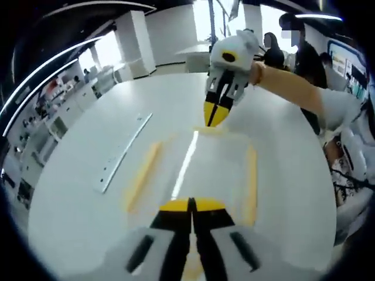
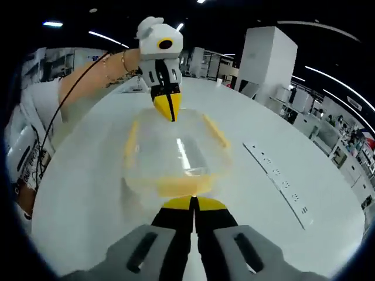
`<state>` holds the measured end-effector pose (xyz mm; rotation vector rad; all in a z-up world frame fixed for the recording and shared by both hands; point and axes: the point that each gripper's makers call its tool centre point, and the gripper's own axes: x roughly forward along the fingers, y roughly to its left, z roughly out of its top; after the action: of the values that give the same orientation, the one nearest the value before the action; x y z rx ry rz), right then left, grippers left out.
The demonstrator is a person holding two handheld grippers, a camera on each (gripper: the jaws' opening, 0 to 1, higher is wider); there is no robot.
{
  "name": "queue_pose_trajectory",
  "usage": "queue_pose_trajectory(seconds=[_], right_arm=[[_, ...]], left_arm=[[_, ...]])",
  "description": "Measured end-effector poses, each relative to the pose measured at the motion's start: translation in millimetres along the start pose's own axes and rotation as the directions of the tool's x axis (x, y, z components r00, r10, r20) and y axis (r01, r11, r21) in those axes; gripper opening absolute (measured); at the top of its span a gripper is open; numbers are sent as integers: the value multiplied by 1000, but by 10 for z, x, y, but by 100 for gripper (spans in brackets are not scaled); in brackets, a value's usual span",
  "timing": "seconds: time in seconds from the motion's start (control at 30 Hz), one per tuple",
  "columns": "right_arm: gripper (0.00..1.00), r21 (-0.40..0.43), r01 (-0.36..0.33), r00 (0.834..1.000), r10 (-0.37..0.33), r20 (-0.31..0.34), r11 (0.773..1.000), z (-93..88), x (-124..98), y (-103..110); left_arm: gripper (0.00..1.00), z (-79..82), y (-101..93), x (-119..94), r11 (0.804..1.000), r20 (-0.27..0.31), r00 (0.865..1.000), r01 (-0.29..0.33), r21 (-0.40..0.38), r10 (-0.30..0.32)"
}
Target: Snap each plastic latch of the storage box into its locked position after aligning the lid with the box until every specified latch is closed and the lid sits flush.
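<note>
Clear plastic storage box (image 2: 176,161) with yellow latches (image 2: 176,186) sits mid-worktop (image 2: 76,193). Left gripper (image 1: 191,205) and right gripper (image 2: 191,204), fingers closed and empty, press opposite end latches. Next, I think, the side latches need pushing down.

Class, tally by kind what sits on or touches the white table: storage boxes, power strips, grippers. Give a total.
Storage box: 1
Power strip: 1
Grippers: 2, the left gripper and the right gripper, one at each end of the box
Total: 4
</note>
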<state>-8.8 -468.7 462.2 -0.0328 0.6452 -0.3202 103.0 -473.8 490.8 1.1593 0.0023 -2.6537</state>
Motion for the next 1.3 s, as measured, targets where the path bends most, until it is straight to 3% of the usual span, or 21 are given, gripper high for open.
queue_pose_trajectory(seconds=[0.1, 0.47, 0.8, 0.87, 0.9, 0.93, 0.97, 1.03, 1.07, 1.1, 1.13, 1.3], right_arm=[[0, 0, -18, 997, 18, -70, 1000, -52, 68, 12], [0, -31, -58, 988, 53, -147, 998, -31, 81, 67], [0, 2, -73, 978, 72, -194, 997, -27, 72, 119], [0, 6, -73, 979, 73, -189, 997, -28, 72, 148], [0, 32, -87, 984, 91, -152, 996, 2, 115, 182], [0, -37, -147, 958, 133, -252, 989, -180, 231, 259], [0, -66, -107, 939, 79, -336, 992, -292, 287, 254], [0, -5, -107, 948, 101, -302, 994, -241, 295, 203], [0, -10, -77, 971, 73, -227, 997, -124, 233, 102], [0, 14, -75, 980, 76, -185, 997, -40, 157, 73], [0, -22, -71, 977, 65, -204, 997, -78, 128, 82], [0, 6, -111, 972, 109, -210, 994, -88, 194, 204]], left_arm=[[0, -14, -34, 9, 1000, -12, 1000, 7, -7, -7], [0, -60, -152, 28, 1000, -91, 996, 23, -20, -24], [0, -86, -214, 19, 999, -131, 991, 25, -23, -28], [0, -89, -229, 17, 999, -131, 991, 30, -22, -32], [0, -70, -250, 16, 999, -121, 992, 33, -22, -35], [0, -96, -270, 45, 999, -125, 991, 38, -20, -41], [0, -109, -271, 59, 999, -126, 991, 33, -21, -35], [0, -110, -256, 35, 999, -122, 992, 31, -26, -34], [0, -102, -259, 48, 999, -118, 992, 31, -23, -34], [0, -100, -261, 56, 999, -118, 992, 32, -21, -34], [0, -101, -259, 56, 999, -118, 992, 34, -23, -37], [0, -104, -235, 49, 999, -121, 992, 41, -23, -44]])
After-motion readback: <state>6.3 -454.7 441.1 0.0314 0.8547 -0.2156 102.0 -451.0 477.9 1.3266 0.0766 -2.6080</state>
